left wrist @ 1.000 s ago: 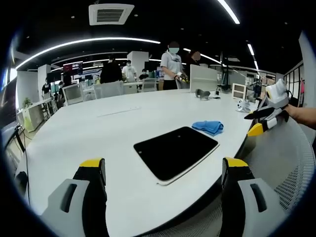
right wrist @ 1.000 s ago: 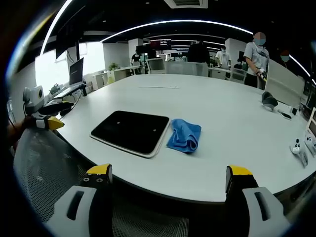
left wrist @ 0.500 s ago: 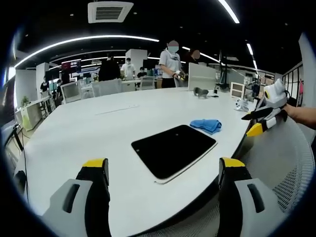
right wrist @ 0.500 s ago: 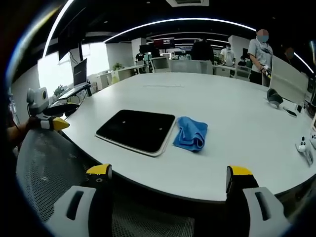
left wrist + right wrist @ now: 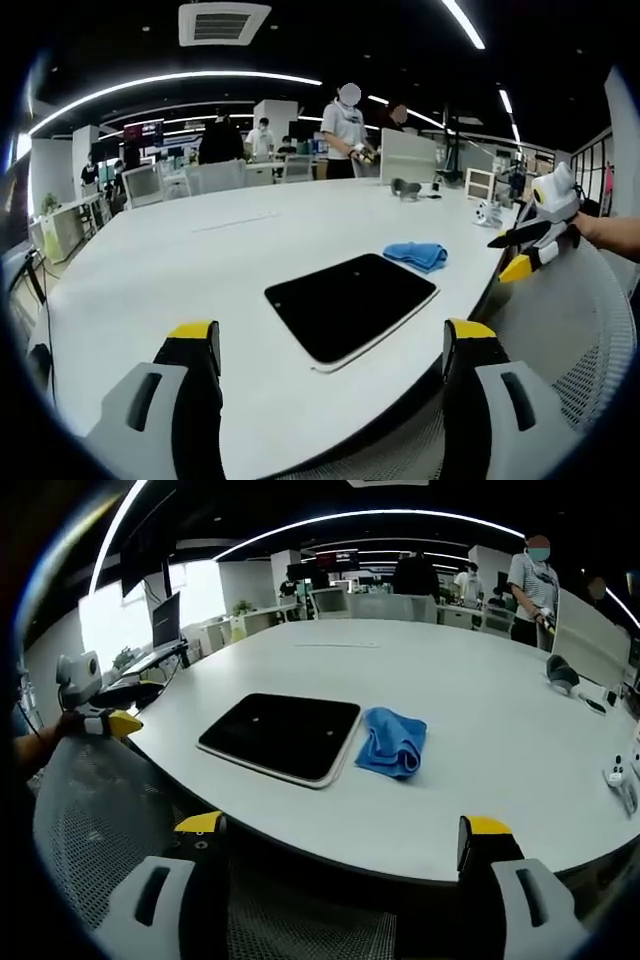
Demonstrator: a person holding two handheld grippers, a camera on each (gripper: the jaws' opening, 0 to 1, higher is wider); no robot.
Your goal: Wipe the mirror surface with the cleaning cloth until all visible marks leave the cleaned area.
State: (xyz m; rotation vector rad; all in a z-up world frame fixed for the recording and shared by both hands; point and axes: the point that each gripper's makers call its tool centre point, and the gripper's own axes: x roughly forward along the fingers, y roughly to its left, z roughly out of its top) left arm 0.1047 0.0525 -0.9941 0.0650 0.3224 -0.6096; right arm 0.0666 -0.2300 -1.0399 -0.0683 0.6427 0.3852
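Observation:
A flat mirror (image 5: pixel 350 305) (image 5: pixel 282 735) with a dark surface and a pale rim lies on the white table (image 5: pixel 170 280) (image 5: pixel 480 730) near its front edge. A crumpled blue cleaning cloth (image 5: pixel 418 254) (image 5: pixel 393 742) rests on the table just beside the mirror. My left gripper (image 5: pixel 330 345) stands open short of the table edge, nothing between its jaws; it also appears at the left of the right gripper view (image 5: pixel 105 725). My right gripper (image 5: pixel 340 840) is open and empty too, off the table edge, and appears at the right of the left gripper view (image 5: pixel 530 250).
A mesh chair back (image 5: pixel 90 810) (image 5: pixel 590 330) sits below the table edge. Small white devices (image 5: pixel 620 775) and a grey object (image 5: pixel 563 673) lie at the table's far right. Several people (image 5: pixel 345 130) stand beyond the table among desks and monitors.
The right gripper view has closed in slightly on the table, so mirror and cloth sit a bit lower and larger. The left gripper view has hardly shifted. Both grippers stay open.

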